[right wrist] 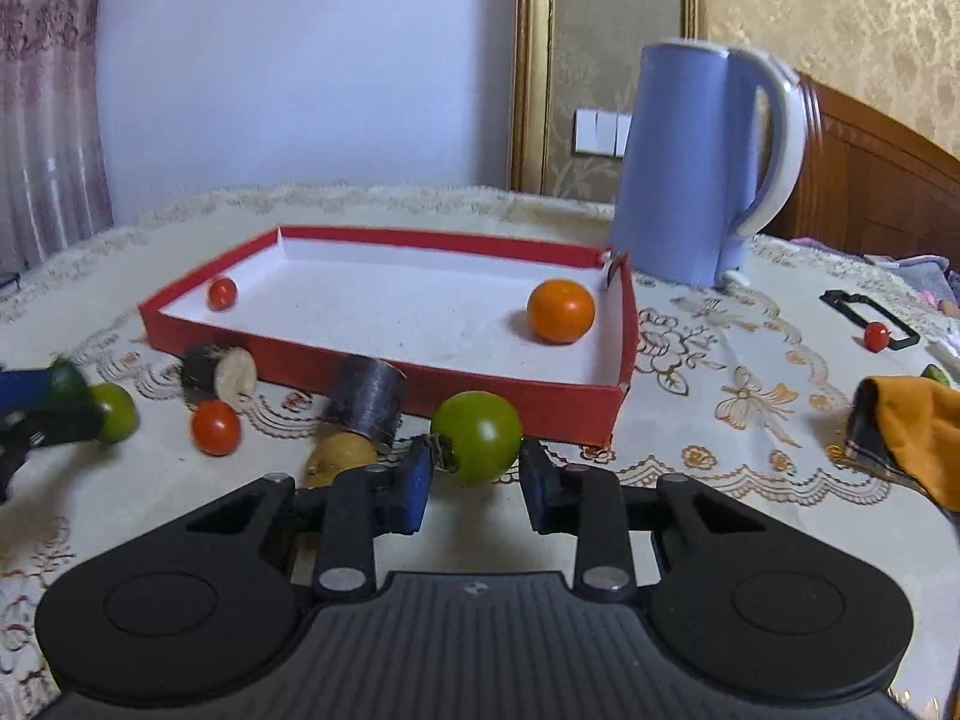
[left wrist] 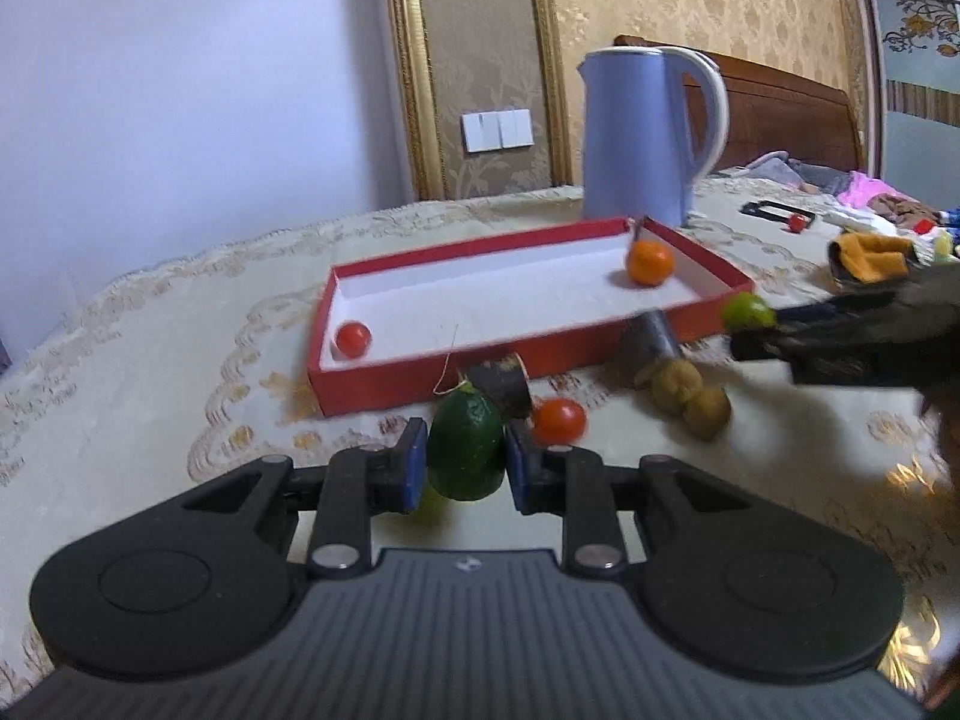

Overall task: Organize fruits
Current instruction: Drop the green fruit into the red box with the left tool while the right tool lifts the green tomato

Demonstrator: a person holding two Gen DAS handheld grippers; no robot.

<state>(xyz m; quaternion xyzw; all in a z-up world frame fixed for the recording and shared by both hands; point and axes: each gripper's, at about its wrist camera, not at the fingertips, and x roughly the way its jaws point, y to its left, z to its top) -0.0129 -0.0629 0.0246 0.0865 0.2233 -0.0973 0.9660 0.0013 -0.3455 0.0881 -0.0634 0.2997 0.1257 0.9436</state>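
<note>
L gripper point(left wrist: 465, 468) pinches dark-green oval avocado point(left wrist: 467, 444), R gripper point(right wrist: 477, 480) pinches round green tomato point(right wrist: 477, 437) mid-frame; both smooth, bruisable—grip at widest girth.

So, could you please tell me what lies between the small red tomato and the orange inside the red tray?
Nothing lies between the tomato and orange; just the tray's bare white floor, in the right wrist view.

- The left gripper point(left wrist: 465, 468) points slightly downward, its blue pads point(left wrist: 414, 468) clamped on a dark green fruit point(left wrist: 465, 453).
- The right gripper point(right wrist: 474, 477) tilts downward, its pads point(right wrist: 416, 483) pressing the sides of a round green fruit point(right wrist: 477, 437).
</note>
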